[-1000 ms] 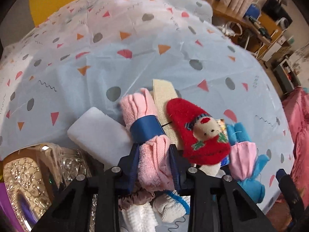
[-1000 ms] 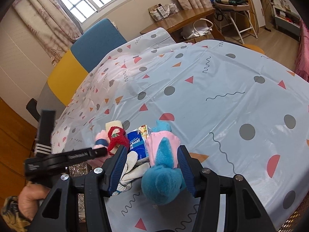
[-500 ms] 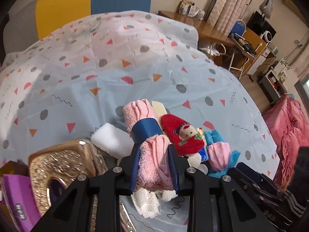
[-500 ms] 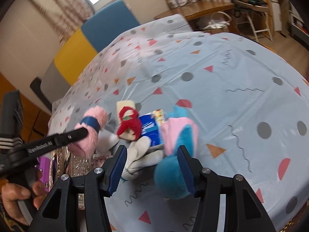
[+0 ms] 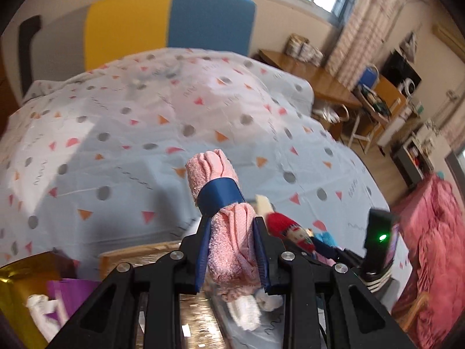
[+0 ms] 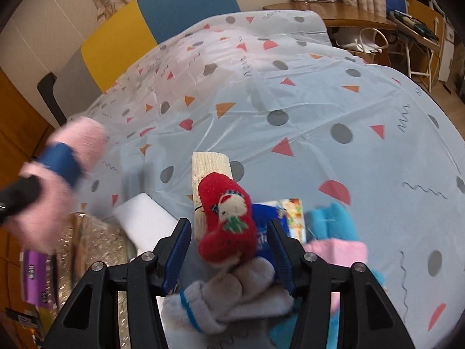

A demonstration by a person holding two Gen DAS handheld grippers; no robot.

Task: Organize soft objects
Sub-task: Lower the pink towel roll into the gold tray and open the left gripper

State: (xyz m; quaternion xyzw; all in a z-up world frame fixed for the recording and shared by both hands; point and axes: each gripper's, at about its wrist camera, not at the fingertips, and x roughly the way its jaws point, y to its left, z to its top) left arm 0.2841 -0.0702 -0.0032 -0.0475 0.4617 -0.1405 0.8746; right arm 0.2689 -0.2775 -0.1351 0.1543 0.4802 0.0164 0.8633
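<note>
My left gripper (image 5: 232, 232) is shut on a rolled pink towel (image 5: 215, 174) with a blue band, held up in the air above the table. The right wrist view shows that same pink towel (image 6: 84, 136) blurred at the left, off the pile. My right gripper (image 6: 229, 232) stands open over the pile, its jaws on either side of a red Santa stocking (image 6: 226, 221) with gaps on both sides. Beneath lie grey-white socks (image 6: 226, 293), a cream bandage roll (image 6: 210, 163), a white foam block (image 6: 142, 218), a blue tissue pack (image 6: 286, 215) and a blue-and-pink plush (image 6: 334, 224).
A glittery gold tray (image 6: 96, 238) and a purple box (image 6: 33, 273) sit at the near left. The patterned tablecloth (image 6: 290, 87) stretches far behind the pile. A yellow-and-blue chair back (image 6: 151, 20) stands at the far edge, with wooden furniture to the right.
The left gripper has lifted the pink towel up and off the pile, toward the left. The right gripper has shifted left, from around the blue plush to around the red stocking.
</note>
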